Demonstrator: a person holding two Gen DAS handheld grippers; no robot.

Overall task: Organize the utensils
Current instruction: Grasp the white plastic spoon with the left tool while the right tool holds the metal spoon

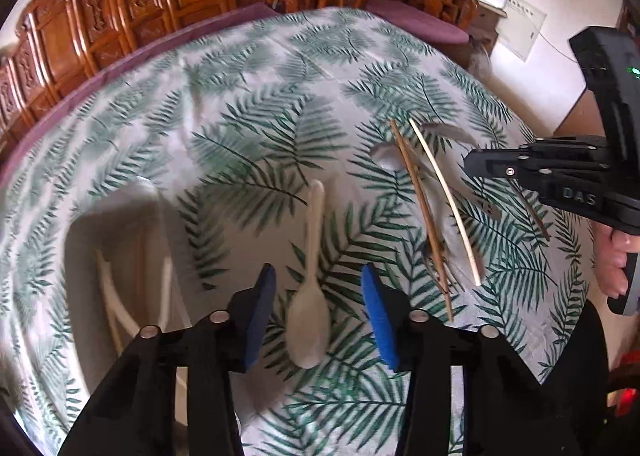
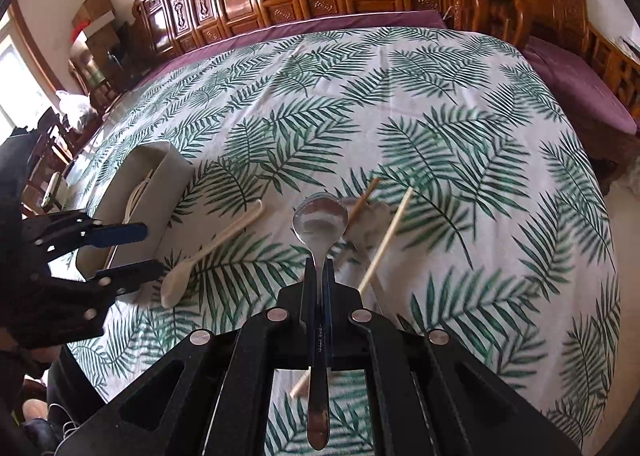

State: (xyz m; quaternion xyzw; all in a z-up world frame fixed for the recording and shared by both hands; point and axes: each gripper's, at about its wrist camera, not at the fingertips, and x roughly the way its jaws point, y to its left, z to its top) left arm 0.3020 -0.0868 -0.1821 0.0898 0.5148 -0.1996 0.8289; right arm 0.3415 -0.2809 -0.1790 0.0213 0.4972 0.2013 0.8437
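Right tongs (image 2: 319, 268) pinching metal spoon (image 2: 320, 216) by handle, bowl forward, lifted above leaf-print bench (image 2: 460, 104); left tongs (image 1: 318, 308) spread, straddling cream plastic spoon (image 1: 310, 296) lying on cloth beside white tray (image 1: 86, 240); chopsticks (image 1: 444, 204) lying right of it

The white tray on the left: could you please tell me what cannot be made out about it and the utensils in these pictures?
- White tray, left wrist view: motion blur; contents unclear.
- Same tray, right wrist view: the left gripper hides its near end.
- Metal spoon: lower handle hidden between the right gripper's fingers.
- Chopsticks: blurred; count uncertain.
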